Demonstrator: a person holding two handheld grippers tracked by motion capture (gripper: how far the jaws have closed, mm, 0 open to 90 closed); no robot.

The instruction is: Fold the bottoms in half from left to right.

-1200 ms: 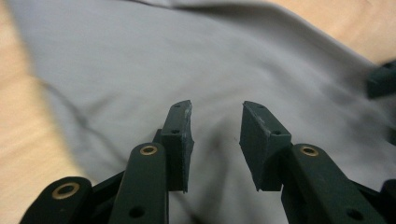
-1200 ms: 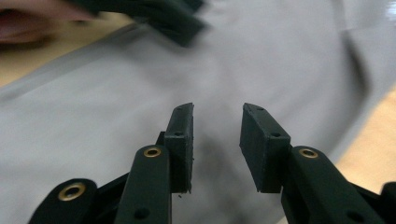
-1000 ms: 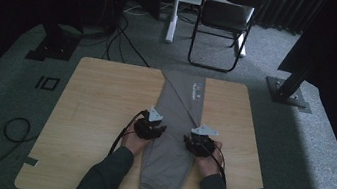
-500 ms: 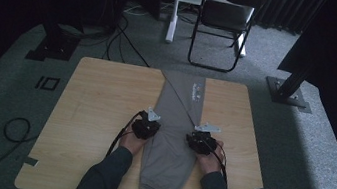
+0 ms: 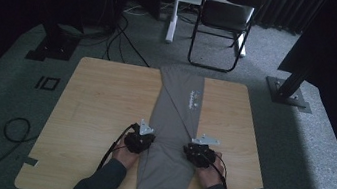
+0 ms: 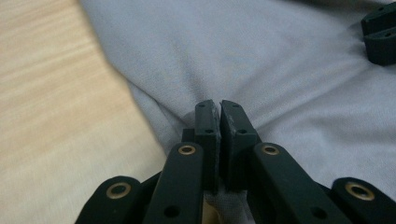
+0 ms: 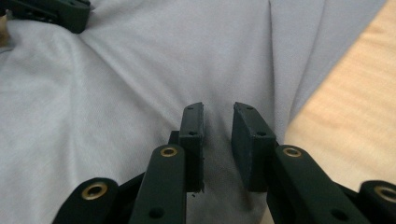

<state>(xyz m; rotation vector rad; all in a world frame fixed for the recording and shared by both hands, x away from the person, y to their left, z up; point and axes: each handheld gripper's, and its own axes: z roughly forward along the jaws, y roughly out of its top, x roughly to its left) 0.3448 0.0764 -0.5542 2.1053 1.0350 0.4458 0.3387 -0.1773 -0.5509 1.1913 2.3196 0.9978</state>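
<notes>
Grey trousers (image 5: pixel 169 140) lay down the middle of the tabletop (image 5: pixel 93 108), from far edge to near edge. Left gripper (image 6: pixel 218 112) at their left side, fingers pressed together, pinching a fold of cloth. Right gripper (image 7: pixel 218 116) at their right side, fingers just closing, small gap left, cloth between them.

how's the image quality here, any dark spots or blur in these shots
High view: dim, black around the room's edges, though the wooden table and grey garment read clearly. Left gripper view: bright and soft, the cloth and table grain blurred, the near jaws sharper. Right gripper view: much the same, the cloth washed pale and the far table edge blurred.
</notes>
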